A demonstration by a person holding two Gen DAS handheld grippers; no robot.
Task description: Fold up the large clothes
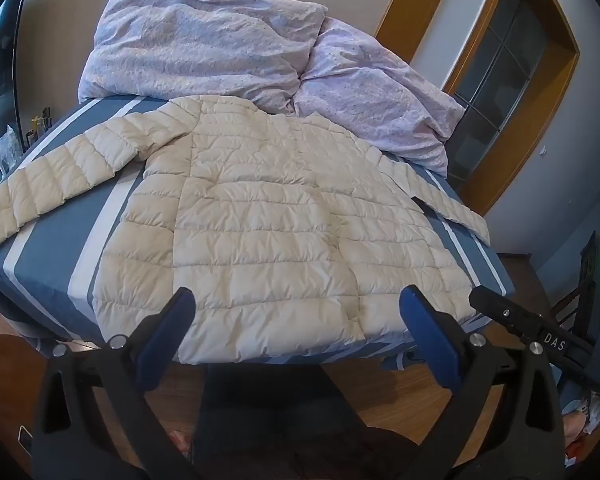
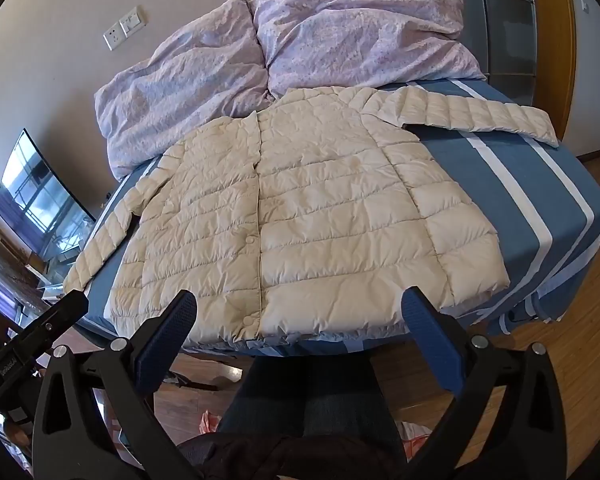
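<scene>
Blue-and-white striped bedding (image 1: 48,252) covers the bed, with a lilac duvet (image 1: 204,40) heaped at the 12 o'clock end. A cream quilted jacket (image 1: 260,216) lies flat, front up, on the bed; its hem reaches the near edge at 6 o'clock. One sleeve (image 1: 40,188) extends toward 9 o'clock, and the other sleeve (image 2: 460,114) toward 2 o'clock in the right view.

Probable faults: the slick, puffy shell may slip from a shallow pinch. The hem at the bed edge may slide off if dragged toward 6 o'clock. Trapped air may spring a fold open.

The left gripper (image 1: 296,300) and right gripper (image 2: 300,304) are both spread to full width. Each hovers short of the hem, holding nothing and touching nothing.
</scene>
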